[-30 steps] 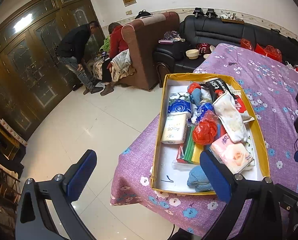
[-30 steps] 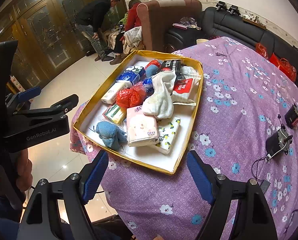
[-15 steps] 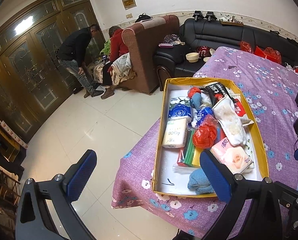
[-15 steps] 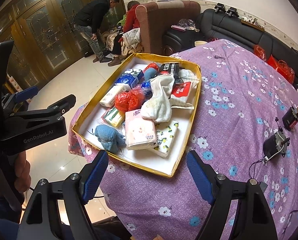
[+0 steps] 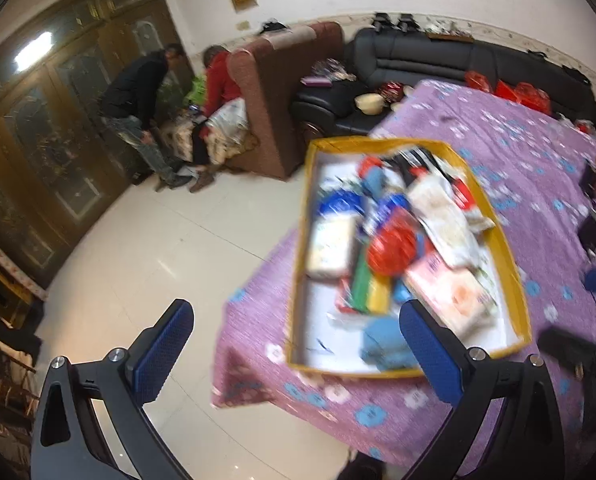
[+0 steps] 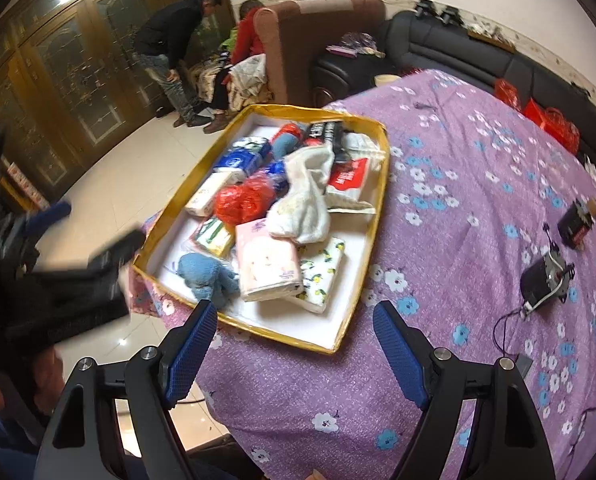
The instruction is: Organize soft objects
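A yellow-rimmed white tray sits near the corner of the purple flowered tablecloth. It holds a blue knitted toy, a pink tissue pack, a white sock, a red plastic bag and other tissue packs. The tray also shows, blurred, in the left wrist view. My right gripper is open and empty, just short of the tray's near edge. My left gripper is open and empty, off the table's left corner; it shows blurred in the right wrist view.
Small motors with wires and a black block lie on the cloth to the right. A brown armchair and black sofa stand behind the table. Two people are by the wooden doors, across the tiled floor.
Both grippers have drawn back and risen a little from the tray. The left one is moving fast and its view is blurred. Both stay open and empty.
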`<state>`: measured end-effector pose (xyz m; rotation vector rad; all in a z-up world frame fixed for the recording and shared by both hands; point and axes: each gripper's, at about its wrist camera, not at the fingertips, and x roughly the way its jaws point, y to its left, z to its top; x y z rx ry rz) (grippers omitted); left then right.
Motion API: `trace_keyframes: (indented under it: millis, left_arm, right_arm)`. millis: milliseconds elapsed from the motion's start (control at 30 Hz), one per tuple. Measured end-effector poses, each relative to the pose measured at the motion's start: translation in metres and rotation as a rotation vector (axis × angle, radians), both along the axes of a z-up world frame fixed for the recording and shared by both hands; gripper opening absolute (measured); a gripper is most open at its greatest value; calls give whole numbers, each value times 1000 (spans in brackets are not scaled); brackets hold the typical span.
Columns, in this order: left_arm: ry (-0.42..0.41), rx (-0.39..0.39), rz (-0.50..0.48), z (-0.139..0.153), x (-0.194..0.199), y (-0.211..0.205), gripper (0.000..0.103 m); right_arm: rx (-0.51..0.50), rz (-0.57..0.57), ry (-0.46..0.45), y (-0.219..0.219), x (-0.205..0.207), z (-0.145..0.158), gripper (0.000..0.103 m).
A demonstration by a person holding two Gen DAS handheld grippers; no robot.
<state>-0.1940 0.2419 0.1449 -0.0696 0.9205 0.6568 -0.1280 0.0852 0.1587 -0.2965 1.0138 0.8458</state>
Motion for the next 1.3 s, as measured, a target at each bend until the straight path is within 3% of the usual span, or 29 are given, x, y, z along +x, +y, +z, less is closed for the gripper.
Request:
trace_keyframes:
  millis: [167,267,633,900,1067,1300]
  left_arm:
    - [35,-5,-42,-13,-9,-15,103]
    - [46,48,-38,-14,-24,-20,103]
    - [65,81,96,-17,-92,15,103]
    - [65,32,182,-26,-125,35,103]
    - [52,-11,168,-29,-120,38,103]
    - [35,-14,31,-24,-79,16,103]
  right_arm:
    - [1,-56,2,-5,8,0,84]
    - [-9,-60,21,-3,6,-6,84]
    - [8,132,25,76,-40,-10,84]
    - [5,224,22,105,-67,-13,84]
    - [-13,202,15,96,-63,-17,84]
    - [-2,49,16,52,-28,-10,84]
